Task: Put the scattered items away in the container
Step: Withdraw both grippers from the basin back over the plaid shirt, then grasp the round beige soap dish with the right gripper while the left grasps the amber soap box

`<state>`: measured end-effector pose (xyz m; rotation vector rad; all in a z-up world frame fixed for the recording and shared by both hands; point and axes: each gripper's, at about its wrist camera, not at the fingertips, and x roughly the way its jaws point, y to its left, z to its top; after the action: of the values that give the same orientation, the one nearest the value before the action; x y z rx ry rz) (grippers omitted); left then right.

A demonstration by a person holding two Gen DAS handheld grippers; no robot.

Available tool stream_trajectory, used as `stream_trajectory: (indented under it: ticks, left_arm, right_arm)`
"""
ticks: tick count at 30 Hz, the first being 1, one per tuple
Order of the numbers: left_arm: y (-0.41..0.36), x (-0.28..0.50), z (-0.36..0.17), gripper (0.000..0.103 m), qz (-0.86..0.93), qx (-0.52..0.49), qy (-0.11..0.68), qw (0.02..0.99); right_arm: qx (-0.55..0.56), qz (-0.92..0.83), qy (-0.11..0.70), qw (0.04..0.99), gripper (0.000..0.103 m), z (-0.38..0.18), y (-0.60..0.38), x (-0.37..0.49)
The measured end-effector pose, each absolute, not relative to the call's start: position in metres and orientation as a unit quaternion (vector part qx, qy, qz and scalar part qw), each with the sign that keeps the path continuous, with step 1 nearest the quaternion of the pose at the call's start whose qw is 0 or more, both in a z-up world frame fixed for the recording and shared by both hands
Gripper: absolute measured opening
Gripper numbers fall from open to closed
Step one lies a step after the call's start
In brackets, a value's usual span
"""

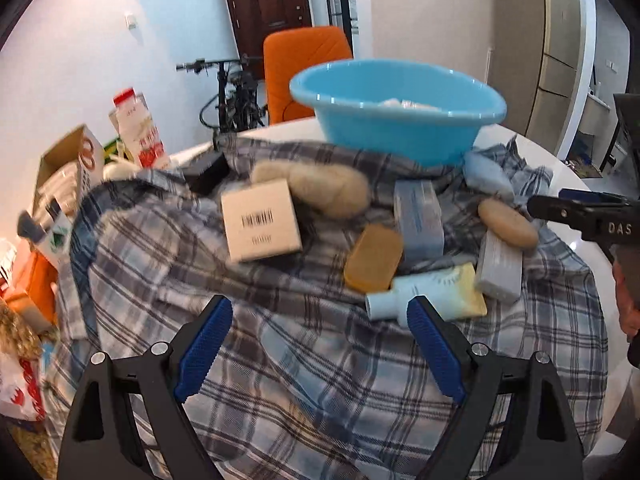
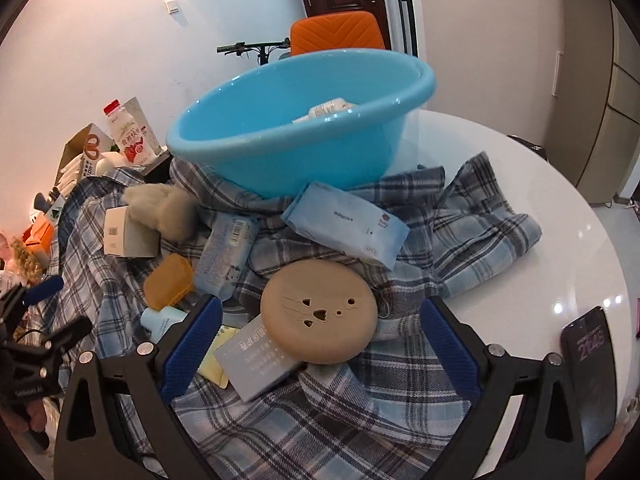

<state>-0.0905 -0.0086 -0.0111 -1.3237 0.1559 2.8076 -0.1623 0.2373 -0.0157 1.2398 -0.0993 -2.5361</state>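
A blue plastic basin (image 1: 396, 116) (image 2: 296, 128) stands at the back of a plaid shirt (image 1: 280, 360) (image 2: 312, 420), with a white packet inside. Scattered on the shirt lie a white barcode box (image 1: 260, 220) (image 2: 126, 234), a fluffy beige item (image 1: 320, 186) (image 2: 166, 206), an amber soap (image 1: 374, 258) (image 2: 168, 280), blue wipe packs (image 1: 418, 220) (image 2: 346, 224), a pale tube (image 1: 428, 292) and a round tan disc (image 2: 318, 312) (image 1: 508, 222). My left gripper (image 1: 320, 344) is open and empty over the shirt. My right gripper (image 2: 320, 348) is open around the disc, empty.
A black phone (image 2: 592, 364) lies on the white round table (image 2: 520, 184) at the right. Cartons, a milk bottle (image 2: 126, 132) and bags crowd the left side. An orange chair (image 1: 306, 64) and a bicycle stand behind the table.
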Motion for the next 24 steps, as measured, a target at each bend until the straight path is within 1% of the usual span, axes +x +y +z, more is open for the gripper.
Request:
stream_trajectory:
  ticks: [3, 6, 9, 14, 18, 24]
  left_arm:
    - [-0.008, -0.089, -0.020, 0.091, 0.901, -0.432, 0.035, 0.023]
    - [0.000, -0.087, -0.027, 0.091, 0.899, -0.435, 0.045, 0.027]
    - [0.008, -0.085, -0.033, 0.091, 0.894, -0.443, 0.059, 0.038]
    - [0.014, -0.084, -0.040, 0.091, 0.889, -0.452, 0.059, 0.047]
    - [0.018, -0.090, -0.041, 0.091, 0.888, -0.454, 0.053, 0.051]
    - [0.022, -0.096, -0.044, 0.091, 0.888, -0.453, 0.056, 0.049]
  right_arm:
    - [0.430, -0.890, -0.017, 0.152, 0.099, -0.025, 0.231, -0.162]
    - [0.414, -0.898, -0.001, 0.149, 0.097, -0.031, 0.228, -0.162]
    - [0.397, -0.902, -0.009, 0.170, 0.093, -0.034, 0.231, -0.164]
    - [0.395, -0.897, -0.026, 0.195, 0.093, -0.039, 0.241, -0.170]
    - [0.415, -0.884, -0.028, 0.211, 0.093, -0.047, 0.242, -0.175]
    - [0.426, -0.880, -0.020, 0.210, 0.093, -0.058, 0.240, -0.180]
